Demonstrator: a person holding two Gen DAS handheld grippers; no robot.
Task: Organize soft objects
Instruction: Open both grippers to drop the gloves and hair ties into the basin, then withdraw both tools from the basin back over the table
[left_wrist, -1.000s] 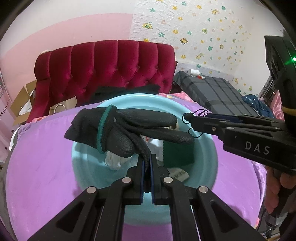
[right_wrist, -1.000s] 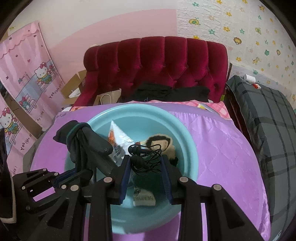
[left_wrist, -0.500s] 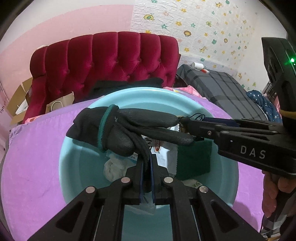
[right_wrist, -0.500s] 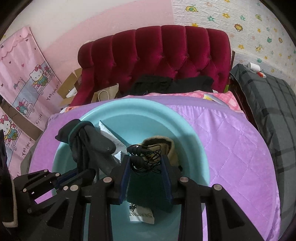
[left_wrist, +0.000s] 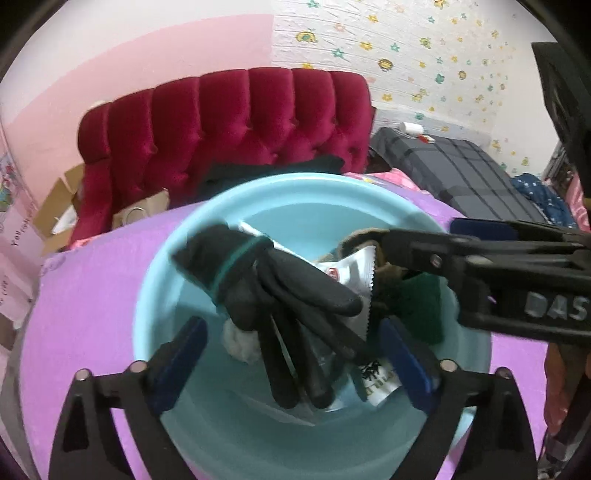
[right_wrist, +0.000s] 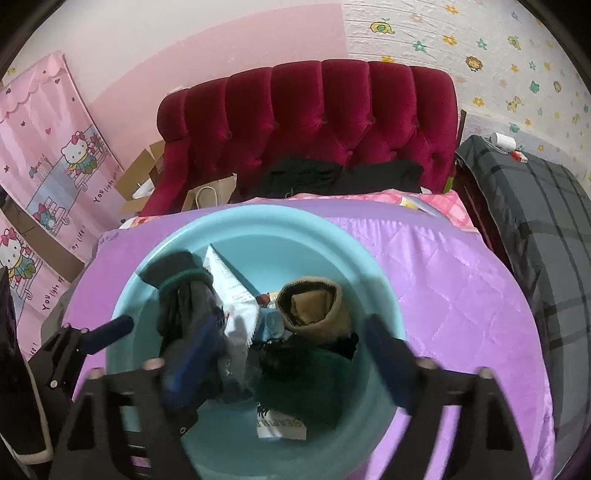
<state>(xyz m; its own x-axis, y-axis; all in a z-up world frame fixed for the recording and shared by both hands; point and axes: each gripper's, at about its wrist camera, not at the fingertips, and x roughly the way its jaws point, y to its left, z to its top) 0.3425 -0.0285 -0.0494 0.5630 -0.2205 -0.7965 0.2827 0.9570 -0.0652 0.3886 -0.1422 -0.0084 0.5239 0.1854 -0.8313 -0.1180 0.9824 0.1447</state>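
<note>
A black glove with a teal cuff (left_wrist: 258, 280) drops loose over the light blue basin (left_wrist: 155, 295), between the pads of my left gripper (left_wrist: 291, 350). Its jaws are opening wide and neither pad touches the glove. My right gripper (right_wrist: 290, 354) is also opening over the basin (right_wrist: 369, 266). The dark tangle of earphone cable (right_wrist: 277, 354) lies free below it on a green cloth (right_wrist: 310, 387). The glove (right_wrist: 181, 291) shows at the basin's left in the right wrist view. My right gripper (left_wrist: 480, 266) reaches in from the right in the left wrist view.
The basin also holds a tan sock (right_wrist: 314, 306), a white snack packet (right_wrist: 232, 295) and a labelled card (right_wrist: 280, 428). It sits on a purple quilt (right_wrist: 443, 280) before a red tufted headboard (right_wrist: 314, 118). A grey plaid blanket (right_wrist: 546, 221) lies to the right.
Both grippers went from shut to wide open. The glove slipped out of the left pads and the earphone cable dropped from the right pads into the basin.
</note>
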